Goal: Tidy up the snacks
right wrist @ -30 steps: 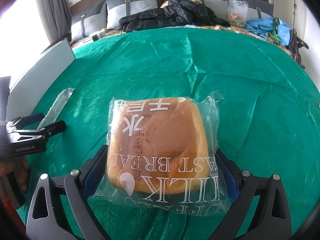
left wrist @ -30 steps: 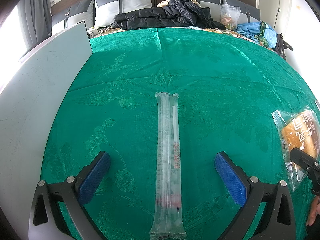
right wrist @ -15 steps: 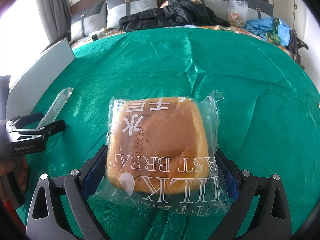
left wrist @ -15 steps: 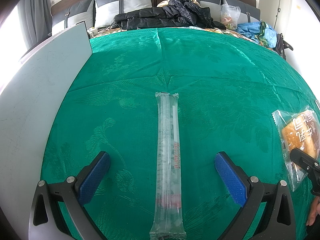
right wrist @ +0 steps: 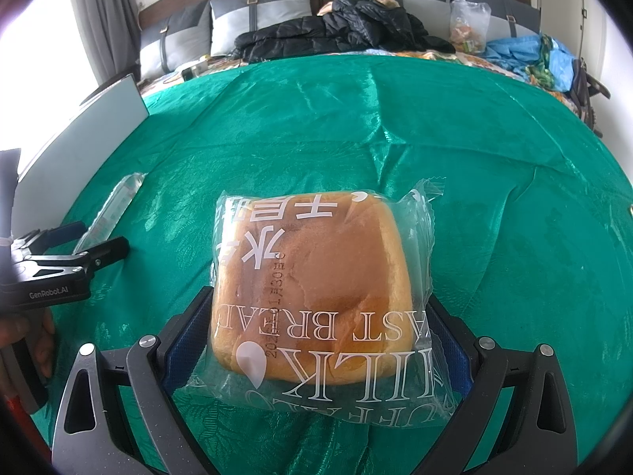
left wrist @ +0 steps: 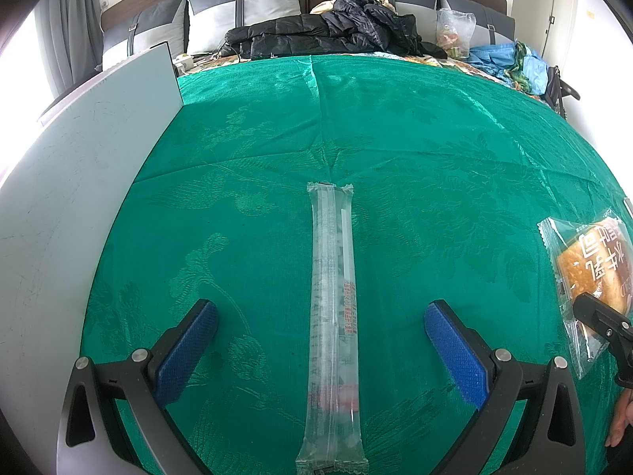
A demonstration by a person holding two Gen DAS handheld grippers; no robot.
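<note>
We look over a wide green cloth (left wrist: 395,126) that fills both views, bordered beyond the left fingers by a pale grey board (left wrist: 79,166) whose near end runs out of frame. Far past the fingertips a dark jacket (left wrist: 328,33) lies heaped against the grey headboard cushions (left wrist: 245,4), and a clear bag (left wrist: 453,31) beside it holds things we cannot make out.

Our left gripper (left wrist: 320,326) sits low over the cloth with its blue pads spread wide, touching nothing. A long clear snack sleeve (left wrist: 332,316) lies between them, pointing straight ahead past the fingertips; its near end is cut off at the frame edge and its red print is too small to read. There is open cloth on both sides of it.

Our right gripper (right wrist: 316,324) stands wide around the packaged milk toast bread (right wrist: 312,297), whose wrapper hides both blue pads; whether they press it we cannot tell. The packet's near edge overlaps our fingers, and bare cloth stretches ahead and to the right. To the left, the other gripper's fingertips rest beside the sleeve's far end.
</note>
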